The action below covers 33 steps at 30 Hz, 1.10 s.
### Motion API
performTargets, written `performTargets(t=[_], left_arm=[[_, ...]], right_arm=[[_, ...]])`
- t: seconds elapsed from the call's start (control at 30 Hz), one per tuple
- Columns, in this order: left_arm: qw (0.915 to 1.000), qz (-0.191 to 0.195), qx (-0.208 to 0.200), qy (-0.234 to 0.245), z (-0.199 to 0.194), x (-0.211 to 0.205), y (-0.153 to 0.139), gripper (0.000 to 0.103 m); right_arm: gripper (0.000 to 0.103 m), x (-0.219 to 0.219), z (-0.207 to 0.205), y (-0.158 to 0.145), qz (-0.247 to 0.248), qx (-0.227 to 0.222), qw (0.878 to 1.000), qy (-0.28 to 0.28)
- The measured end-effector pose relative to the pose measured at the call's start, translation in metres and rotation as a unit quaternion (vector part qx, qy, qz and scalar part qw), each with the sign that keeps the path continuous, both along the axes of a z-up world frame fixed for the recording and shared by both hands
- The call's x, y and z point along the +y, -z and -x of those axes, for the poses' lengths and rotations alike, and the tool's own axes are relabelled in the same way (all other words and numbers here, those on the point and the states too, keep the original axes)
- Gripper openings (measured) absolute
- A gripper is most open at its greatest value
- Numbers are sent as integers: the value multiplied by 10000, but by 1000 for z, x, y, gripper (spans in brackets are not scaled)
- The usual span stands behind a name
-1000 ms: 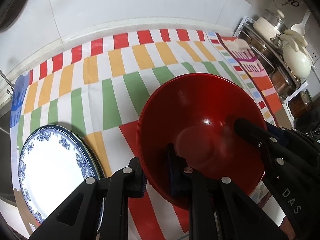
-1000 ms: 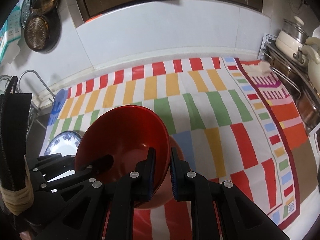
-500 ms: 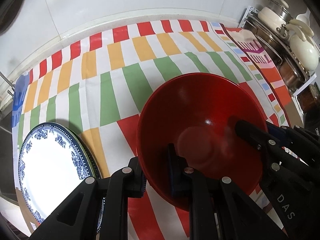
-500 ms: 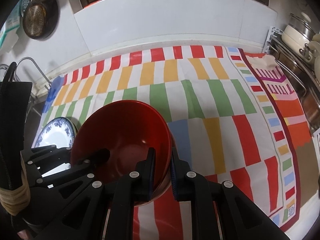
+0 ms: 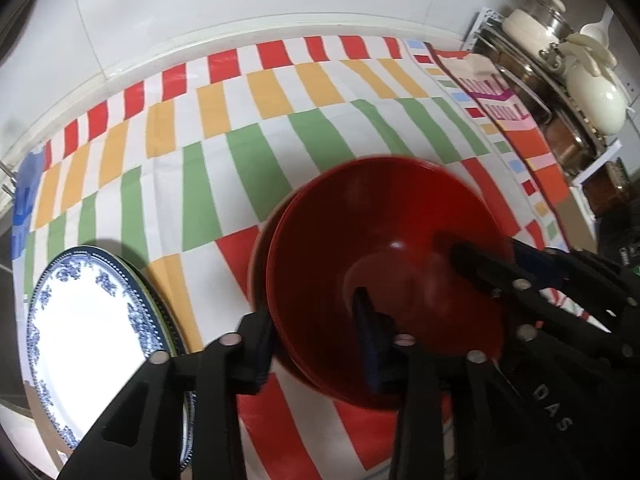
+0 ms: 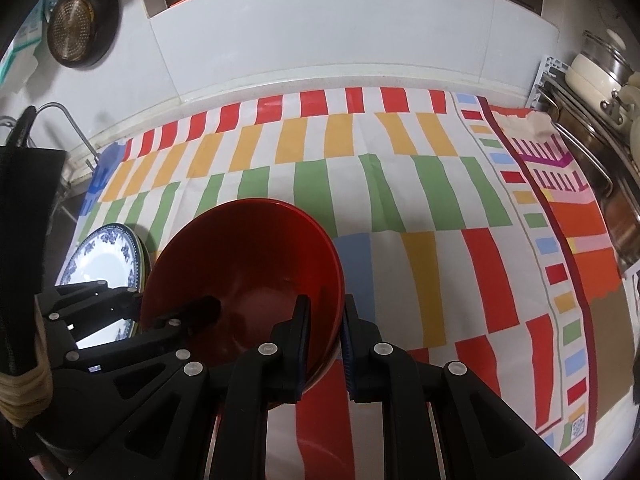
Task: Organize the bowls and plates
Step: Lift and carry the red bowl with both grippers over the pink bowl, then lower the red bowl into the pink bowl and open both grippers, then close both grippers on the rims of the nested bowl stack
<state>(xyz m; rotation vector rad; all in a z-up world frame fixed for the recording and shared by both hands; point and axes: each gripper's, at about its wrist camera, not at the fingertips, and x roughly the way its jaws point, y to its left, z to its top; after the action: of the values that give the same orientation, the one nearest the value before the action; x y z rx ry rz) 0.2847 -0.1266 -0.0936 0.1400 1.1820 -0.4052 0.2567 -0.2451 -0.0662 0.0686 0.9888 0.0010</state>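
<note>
Red bowl (image 5: 384, 264) sits on the striped cloth (image 5: 248, 120) that covers the surface, and it is caught at two places on its rim. The left tongs (image 5: 316, 332) straddle the near edge of the bowl, one finger outside the wall and the other down inside; these jaws are opening, and the outer finger stands just off the bowl's side, so the rim lies between them without being squeezed. A second red rim shows right under the first on the left side, so the bowl appears nested on another one. The right tongs (image 6: 325, 328) are pressed together on the bowl's right rim, one pad inside and one outside, pinching the wall between them. In the left wrist view the right tongs come in from the right, with one finger lying across the bowl's inner wall.

Just beside the bowl, to its left, lies a blue-and-white plate (image 5: 92, 328) on top of at least one more plate, whose dark edge shows under it; the left tongs' outer arm passes in front of its near rim. The plate and the bowl are close but apart. Well away at the right edge of the cloth stands a metal rack (image 5: 532, 92) with pots and a cream kettle (image 5: 596, 96). A round strainer (image 6: 74, 32) hangs on the tiled wall at the upper left, and a thin metal frame rises beside the sink area below it
</note>
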Motion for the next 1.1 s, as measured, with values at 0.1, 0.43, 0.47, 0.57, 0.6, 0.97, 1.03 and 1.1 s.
performTargets(t=[0.1, 0.43, 0.47, 0.57, 0.6, 0.97, 1.03, 1.1], left_arm=[[10000, 12, -7, -64, 1, 1, -3, 40], [9999, 113, 108, 63, 5, 6, -14, 52], [9999, 104, 66, 56, 6, 6, -15, 56], [9996, -115, -261, -84, 8, 9, -23, 69], [9993, -125, -333, -62, 8, 10, -26, 70], [9988, -148, -419, -186, 4, 25, -30, 72], [9987, -177, -423, -219, 2, 25, -29, 72], [9985, -243, -420, -265, 0, 27, -25, 72]], right_arm=[[23, -3, 0, 1, -98, 51, 9999, 19], [32, -10, 4, -1, -103, 48, 9998, 150], [32, -11, 4, -3, -99, 33, 9998, 167], [34, -13, 6, -7, -71, -27, 9998, 194], [34, -14, 7, -8, -63, -40, 9998, 204], [46, -14, 10, -21, -183, -323, 9989, 277], [48, -13, 9, -21, -205, -333, 9989, 256], [49, -12, 8, -19, -202, -326, 9989, 263]])
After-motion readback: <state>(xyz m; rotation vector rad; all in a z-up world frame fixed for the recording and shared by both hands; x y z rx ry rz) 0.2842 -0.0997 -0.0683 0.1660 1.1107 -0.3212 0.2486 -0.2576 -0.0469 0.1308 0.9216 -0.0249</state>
